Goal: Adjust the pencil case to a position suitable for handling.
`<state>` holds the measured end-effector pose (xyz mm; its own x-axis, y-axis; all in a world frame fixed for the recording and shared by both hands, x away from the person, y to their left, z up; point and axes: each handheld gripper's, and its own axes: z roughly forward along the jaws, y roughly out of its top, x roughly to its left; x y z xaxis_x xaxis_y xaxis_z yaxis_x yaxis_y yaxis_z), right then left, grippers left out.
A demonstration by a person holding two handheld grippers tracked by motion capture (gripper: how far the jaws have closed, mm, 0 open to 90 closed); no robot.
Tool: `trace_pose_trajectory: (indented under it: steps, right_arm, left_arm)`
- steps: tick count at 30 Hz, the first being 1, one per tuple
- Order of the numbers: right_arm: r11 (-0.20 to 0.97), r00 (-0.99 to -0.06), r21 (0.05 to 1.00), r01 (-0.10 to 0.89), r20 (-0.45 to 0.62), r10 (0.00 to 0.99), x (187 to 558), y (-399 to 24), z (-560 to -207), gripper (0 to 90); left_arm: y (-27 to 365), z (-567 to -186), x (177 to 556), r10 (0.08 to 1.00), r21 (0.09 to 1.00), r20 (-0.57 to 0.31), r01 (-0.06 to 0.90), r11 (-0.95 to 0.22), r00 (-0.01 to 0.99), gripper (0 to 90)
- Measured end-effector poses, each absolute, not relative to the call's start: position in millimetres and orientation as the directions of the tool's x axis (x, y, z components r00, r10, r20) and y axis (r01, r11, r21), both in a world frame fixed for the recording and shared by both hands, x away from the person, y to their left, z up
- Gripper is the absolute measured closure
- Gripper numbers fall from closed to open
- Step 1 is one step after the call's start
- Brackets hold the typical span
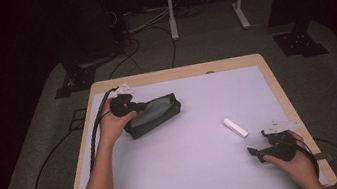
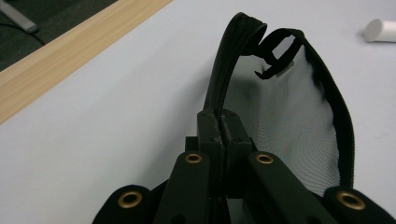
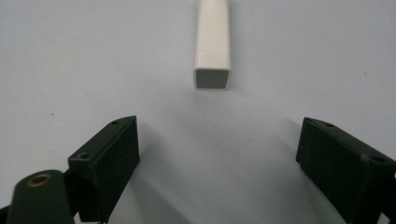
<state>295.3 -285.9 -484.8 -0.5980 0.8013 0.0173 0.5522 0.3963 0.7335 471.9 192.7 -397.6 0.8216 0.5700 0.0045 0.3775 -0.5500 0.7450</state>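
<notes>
pinching the zipper edge of a black mesh pouch, the left gripper has its fingers squeezed together. the right gripper has its fingers wide apart, near a white stick on the desk.

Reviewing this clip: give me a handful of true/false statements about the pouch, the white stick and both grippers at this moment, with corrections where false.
1. The left gripper is shut on the zipper edge of the black mesh pouch. True.
2. The right gripper holds the white stick. False: its jaws stand wide open, short of the stick, which lies on the table untouched.
3. The pouch's mouth is open. True: the left gripper view shows its zipper edges parted.
4. The white stick is inside the pouch. False: it lies on the table apart from the pouch, near the right gripper.
5. The stick has a round end. False: the right gripper view shows a square end.
</notes>
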Motion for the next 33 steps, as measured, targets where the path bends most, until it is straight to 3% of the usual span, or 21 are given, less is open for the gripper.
trace_pose_trajectory:
  steps: [33]
  right_arm:
    - [0.396,-0.598,0.734,0.552,0.016,0.801,295.4,-286.0,-484.9,12.2]
  left_arm:
    - [153.2,-376.2,415.0,0.302,0.740,-0.044,0.234,-0.630,0.952,88.8]
